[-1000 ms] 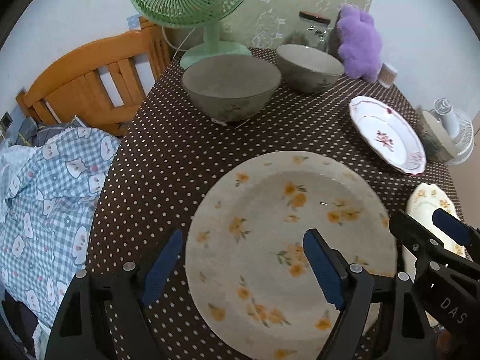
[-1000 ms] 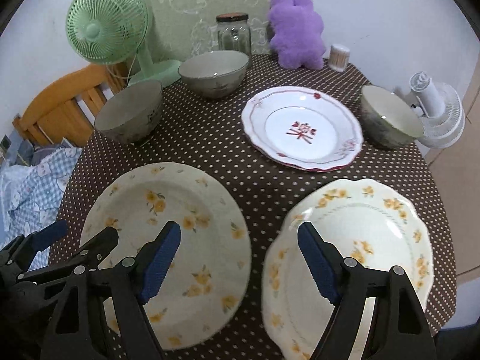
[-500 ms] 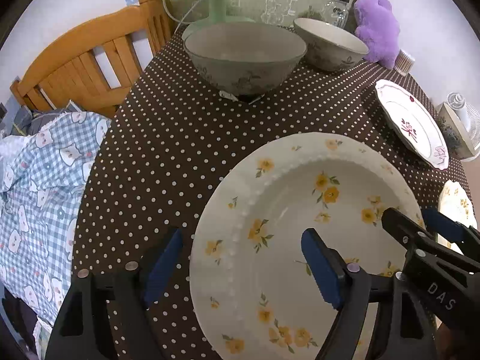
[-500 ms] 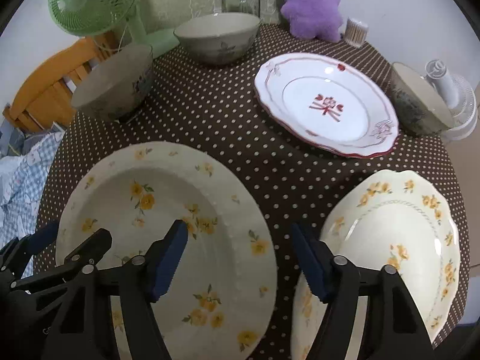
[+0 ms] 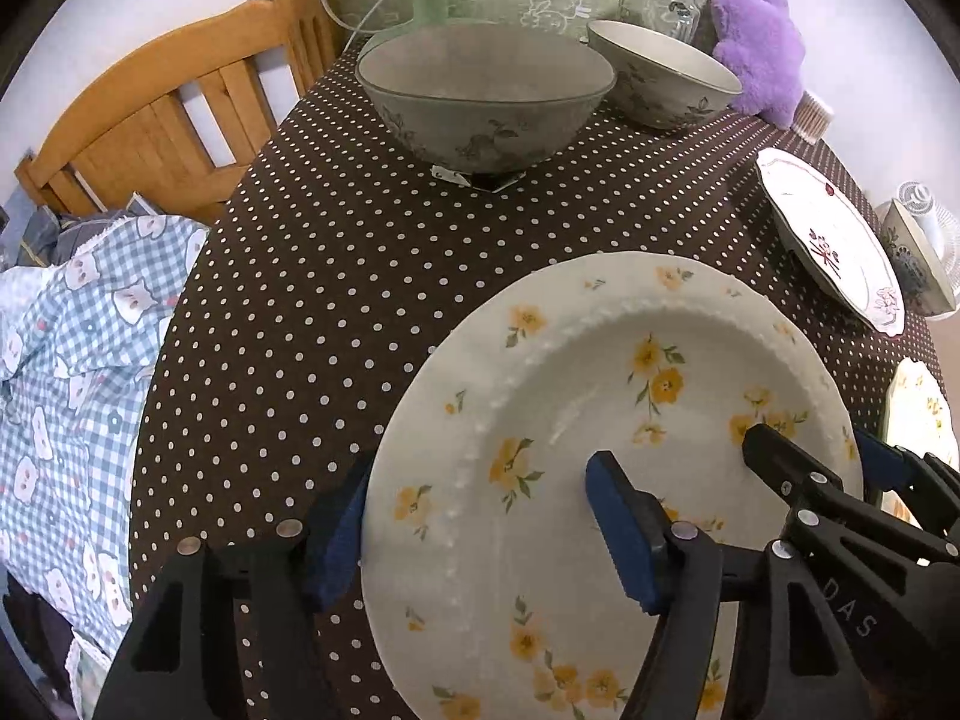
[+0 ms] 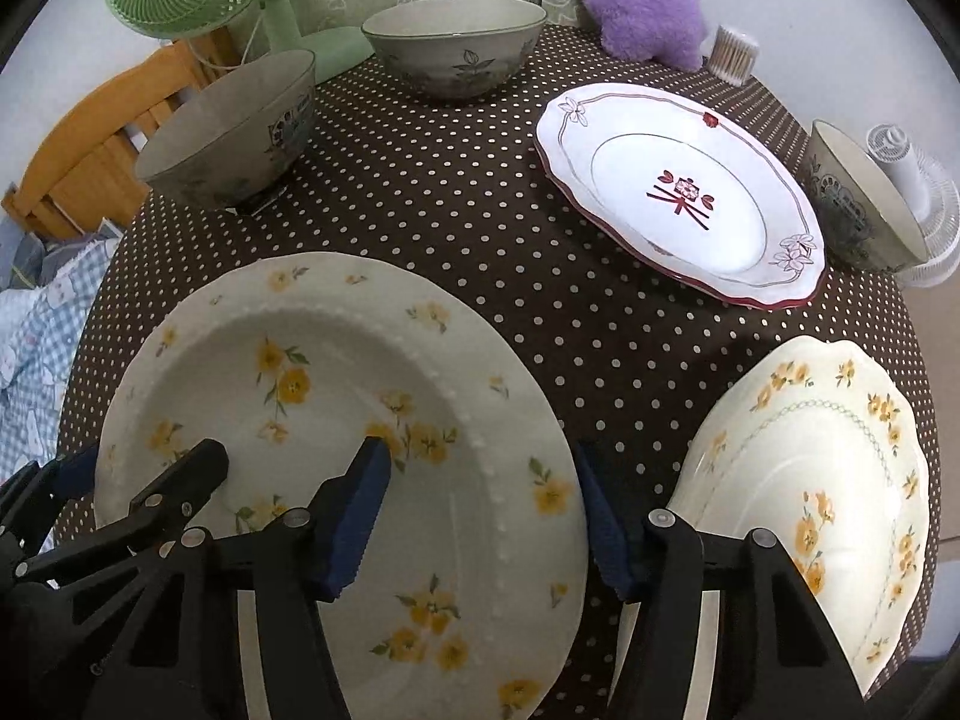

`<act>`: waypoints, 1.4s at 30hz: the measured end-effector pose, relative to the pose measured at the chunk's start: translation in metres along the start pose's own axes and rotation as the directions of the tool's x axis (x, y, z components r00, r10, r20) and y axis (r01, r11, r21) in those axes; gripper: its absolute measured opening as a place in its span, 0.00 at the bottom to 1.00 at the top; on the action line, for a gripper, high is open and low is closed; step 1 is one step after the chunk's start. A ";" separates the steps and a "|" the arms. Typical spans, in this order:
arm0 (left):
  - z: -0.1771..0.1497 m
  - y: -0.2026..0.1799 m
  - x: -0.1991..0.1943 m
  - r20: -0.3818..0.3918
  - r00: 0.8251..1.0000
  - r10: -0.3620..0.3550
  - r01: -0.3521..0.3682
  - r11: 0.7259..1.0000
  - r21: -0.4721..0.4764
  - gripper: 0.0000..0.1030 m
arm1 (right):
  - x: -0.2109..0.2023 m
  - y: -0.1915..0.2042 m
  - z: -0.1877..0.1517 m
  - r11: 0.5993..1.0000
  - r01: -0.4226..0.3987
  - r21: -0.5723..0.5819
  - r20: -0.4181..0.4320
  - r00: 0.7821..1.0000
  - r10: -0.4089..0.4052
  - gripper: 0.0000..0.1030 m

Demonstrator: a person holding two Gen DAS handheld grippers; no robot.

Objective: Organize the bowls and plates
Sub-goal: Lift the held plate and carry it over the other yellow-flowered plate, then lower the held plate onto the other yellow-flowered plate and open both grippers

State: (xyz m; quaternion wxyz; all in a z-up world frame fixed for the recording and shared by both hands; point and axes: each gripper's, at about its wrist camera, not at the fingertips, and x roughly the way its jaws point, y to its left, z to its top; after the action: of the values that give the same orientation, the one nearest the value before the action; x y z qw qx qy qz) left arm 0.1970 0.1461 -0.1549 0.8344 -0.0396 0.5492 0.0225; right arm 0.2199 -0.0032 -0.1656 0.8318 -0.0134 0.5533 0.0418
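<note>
Both tools are closing but not yet clenched—the left tool (image 5: 474, 531) and right tool (image 6: 486, 516) straddle opposite rims, at 9 and 3 o'clock, of the cream yellow-flowered ceramic plate (image 6: 336, 420) lying flat on the brown polka-dot worktop (image 6: 480, 228)—so uneven pinching could slip off the glaze or tip it.

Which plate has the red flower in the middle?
The white plate with the red rim, far right on the table beside a bowl. The other two plates carry only yellow flowers.
</note>
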 end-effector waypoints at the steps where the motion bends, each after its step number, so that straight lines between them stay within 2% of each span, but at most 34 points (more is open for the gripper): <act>1: 0.000 0.001 0.000 -0.003 1.000 0.000 0.000 1.000 0.001 0.68 | 0.000 0.000 0.000 1.000 0.000 0.001 -0.005 1.000 0.000 0.63; 11: -0.010 0.003 -0.014 -0.040 0.999 -0.008 0.008 1.000 0.004 0.68 | -0.013 0.002 -0.008 1.000 -0.022 0.007 -0.021 1.000 0.022 0.63; 23: -0.013 -0.014 -0.048 0.006 1.000 -0.017 0.017 1.000 0.019 0.68 | -0.051 -0.012 -0.015 1.000 -0.016 0.026 0.018 1.000 0.016 0.63; 31: -0.017 -0.044 -0.062 0.024 0.999 -0.043 0.042 0.998 0.036 0.68 | -0.072 -0.044 -0.021 0.999 -0.012 0.048 0.060 0.998 0.009 0.63; 42: -0.029 -0.108 -0.073 0.032 0.997 -0.071 0.069 0.996 0.058 0.68 | -0.091 -0.113 -0.034 0.997 0.010 0.072 0.078 0.997 -0.016 0.63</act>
State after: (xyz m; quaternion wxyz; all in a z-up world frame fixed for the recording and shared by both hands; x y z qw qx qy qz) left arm 0.1501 0.0360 -0.0944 0.8447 -0.0346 0.5338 -0.0217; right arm 0.1636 -0.1227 -0.0980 0.8532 0.0143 0.5211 0.0171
